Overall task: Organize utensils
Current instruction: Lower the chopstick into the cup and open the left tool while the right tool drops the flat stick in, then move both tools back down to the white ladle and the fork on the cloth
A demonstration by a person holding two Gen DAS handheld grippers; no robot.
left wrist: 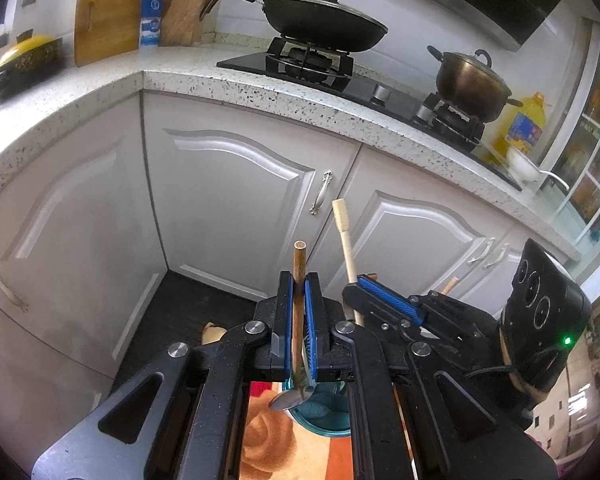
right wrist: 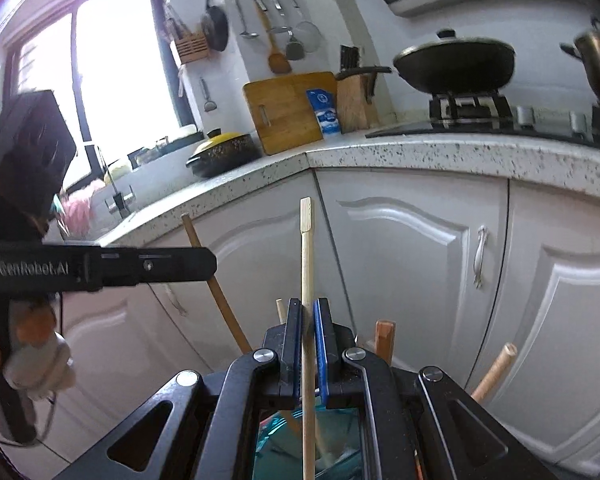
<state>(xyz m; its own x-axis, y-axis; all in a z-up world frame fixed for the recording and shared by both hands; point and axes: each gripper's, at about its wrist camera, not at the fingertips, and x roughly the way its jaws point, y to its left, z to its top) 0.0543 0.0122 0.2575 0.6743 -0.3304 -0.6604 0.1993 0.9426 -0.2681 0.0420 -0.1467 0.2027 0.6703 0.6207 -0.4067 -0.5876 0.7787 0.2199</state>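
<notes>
The left gripper (left wrist: 299, 280) has its fingers clenched on a dark wooden-handled spoon (left wrist: 299, 304) whose long axis runs up the middle of the frame, handle end up and metal bowl hanging at the lower centre just over the teal holder (left wrist: 324, 412). The right gripper (right wrist: 307, 308) likewise grips a pale wooden utensil (right wrist: 307, 256) standing almost upright, its lower end reaching down into the same teal holder, where other wooden handles (right wrist: 494, 368) already lean at lower right. Both utensils point down at the holder, so the coming move is probably a straight lowering; the right one looks nearer in.
</notes>
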